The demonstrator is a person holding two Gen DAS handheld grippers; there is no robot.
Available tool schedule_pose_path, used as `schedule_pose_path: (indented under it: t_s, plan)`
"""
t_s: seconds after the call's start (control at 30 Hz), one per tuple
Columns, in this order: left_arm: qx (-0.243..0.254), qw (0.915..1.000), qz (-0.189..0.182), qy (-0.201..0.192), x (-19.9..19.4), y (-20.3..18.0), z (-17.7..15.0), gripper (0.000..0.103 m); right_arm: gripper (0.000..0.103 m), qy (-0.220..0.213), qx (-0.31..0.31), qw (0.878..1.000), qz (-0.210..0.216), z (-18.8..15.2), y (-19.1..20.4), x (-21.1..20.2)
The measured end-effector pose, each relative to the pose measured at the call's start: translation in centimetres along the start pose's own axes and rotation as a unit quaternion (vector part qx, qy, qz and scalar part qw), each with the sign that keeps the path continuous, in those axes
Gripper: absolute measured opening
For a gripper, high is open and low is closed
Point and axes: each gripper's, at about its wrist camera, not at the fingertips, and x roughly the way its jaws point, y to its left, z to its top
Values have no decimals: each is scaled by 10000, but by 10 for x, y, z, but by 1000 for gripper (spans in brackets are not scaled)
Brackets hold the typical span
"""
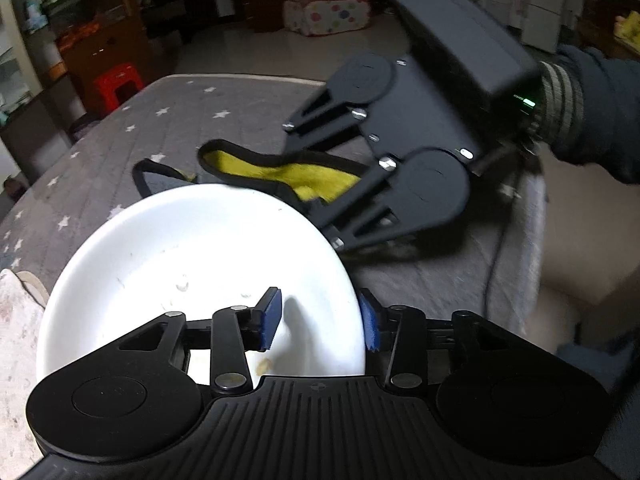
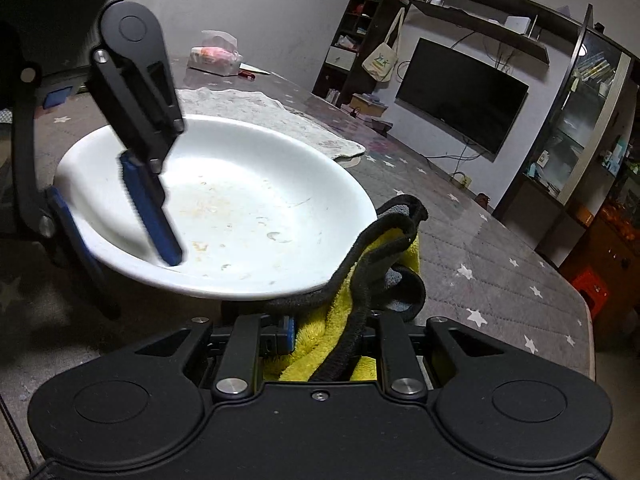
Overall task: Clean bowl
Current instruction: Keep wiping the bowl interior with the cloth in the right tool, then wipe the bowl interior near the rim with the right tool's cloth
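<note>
A white shallow bowl (image 1: 192, 264) with food smears is held tilted above the grey star-patterned table. My left gripper (image 1: 320, 320) is shut on the bowl's rim, one blue pad inside and one outside. The bowl also shows in the right wrist view (image 2: 248, 200), with the left gripper (image 2: 116, 208) clamped on its left rim. My right gripper (image 2: 328, 336) is shut on a yellow cloth with black trim (image 2: 360, 280), just beside the bowl's near edge. The cloth also shows in the left wrist view (image 1: 288, 172) behind the bowl, with the right gripper's fingertips hidden in it.
A pale lace mat (image 2: 272, 112) lies on the table behind the bowl, with a tissue pack (image 2: 216, 56) further back. A TV (image 2: 460, 92) and shelves stand on the far wall. A red stool (image 1: 118, 84) stands beyond the table edge.
</note>
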Motion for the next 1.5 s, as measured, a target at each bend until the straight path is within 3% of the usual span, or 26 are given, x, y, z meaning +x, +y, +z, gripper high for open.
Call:
schedule_pose_path:
  t_s: [0.17, 0.73, 1.03, 1.5]
  plan:
    - [-204, 9997, -115, 45, 7, 6, 5, 38, 21, 7, 4, 10000, -55, 1, 4, 0]
    - [445, 9971, -617, -79, -9, -8, -12, 33, 21, 54, 49, 9999, -84, -11, 32, -38]
    - [863, 9910, -1021, -107, -17, -11, -21, 33, 21, 27, 128, 9999, 6, -16, 44, -60]
    - [875, 9898, -1116, -114, -15, -8, -22, 34, 21, 27, -82, 9999, 120, -6, 6, -23]
